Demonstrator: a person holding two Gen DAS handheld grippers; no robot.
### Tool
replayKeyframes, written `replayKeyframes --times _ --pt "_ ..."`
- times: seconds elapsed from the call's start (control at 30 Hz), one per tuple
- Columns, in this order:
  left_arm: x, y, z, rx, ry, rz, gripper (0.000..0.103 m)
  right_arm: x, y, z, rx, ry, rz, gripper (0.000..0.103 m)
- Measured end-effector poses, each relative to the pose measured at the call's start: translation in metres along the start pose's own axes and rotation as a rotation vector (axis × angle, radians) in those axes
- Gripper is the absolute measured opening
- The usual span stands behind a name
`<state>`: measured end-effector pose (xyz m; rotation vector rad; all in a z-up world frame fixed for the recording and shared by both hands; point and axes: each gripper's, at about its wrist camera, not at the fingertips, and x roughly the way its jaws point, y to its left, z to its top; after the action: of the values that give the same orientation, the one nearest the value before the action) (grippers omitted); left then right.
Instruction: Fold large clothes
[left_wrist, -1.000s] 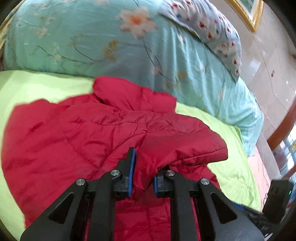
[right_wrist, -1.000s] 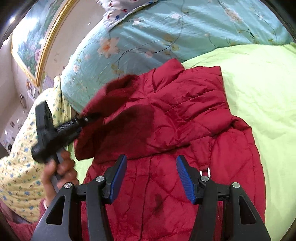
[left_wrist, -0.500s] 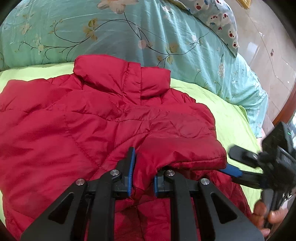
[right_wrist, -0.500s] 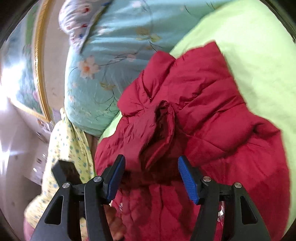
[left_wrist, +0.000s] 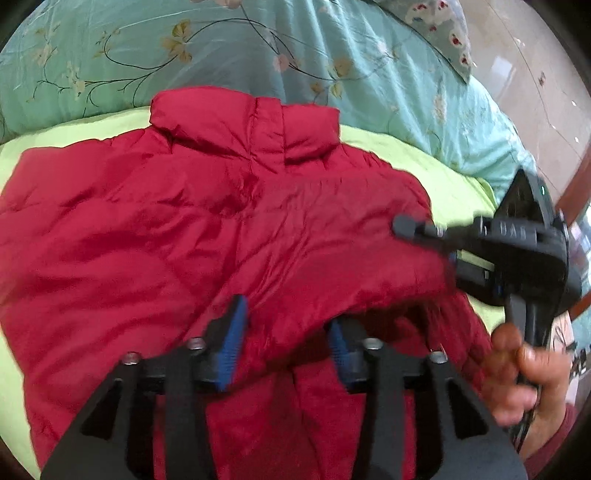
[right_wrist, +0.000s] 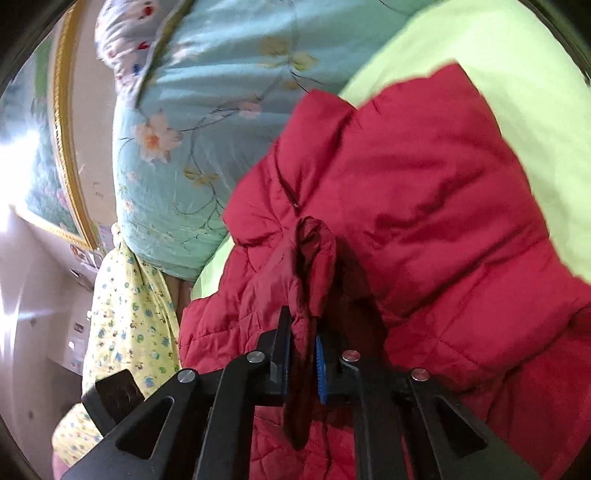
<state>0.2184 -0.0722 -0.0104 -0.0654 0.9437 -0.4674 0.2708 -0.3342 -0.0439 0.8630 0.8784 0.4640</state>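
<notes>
Lying spread on a lime-green sheet (left_wrist: 413, 155), the red padded jacket (left_wrist: 155, 236) has its collar on the far side from the left gripper (left_wrist: 286, 334) and one sleeve folded across its body. That sleeve's edge sits between the left claw's blue pads (left_wrist: 232, 336), whose jaws are opening, the pads no longer pressing the fabric. To this claw's right, the right gripper (right_wrist: 301, 349) is pressed together, pinching a bunched fold of the jacket's sleeve between its pads; a hand (left_wrist: 524, 373) grips its handle. Beyond the jacket, ahead of both claws, lies a turquoise floral quilt (left_wrist: 221, 44), with a patterned pillow (right_wrist: 122, 33) further off
</notes>
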Motion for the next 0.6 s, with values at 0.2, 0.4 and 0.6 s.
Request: replayKeyframes --times 0.2,0.4,0.6 --pt "-0.033 0.012 -0.014 0.014 -0.037 0.02 0.066 -0.029 0.017 0.004 -0.079 -0.084 -0.053 0.008" --pt "-0.058 0.054 -0.004 -0.05 -0.119 0.08 0.066 -0.066 0.017 0.002 -0.14 -0.173 -0.13 0.008" --pt "-0.049 0.094 0.025 -0.122 -0.149 0.087 0.066 -0.048 -0.002 -0.002 -0.152 -0.115 -0.224 0.008"
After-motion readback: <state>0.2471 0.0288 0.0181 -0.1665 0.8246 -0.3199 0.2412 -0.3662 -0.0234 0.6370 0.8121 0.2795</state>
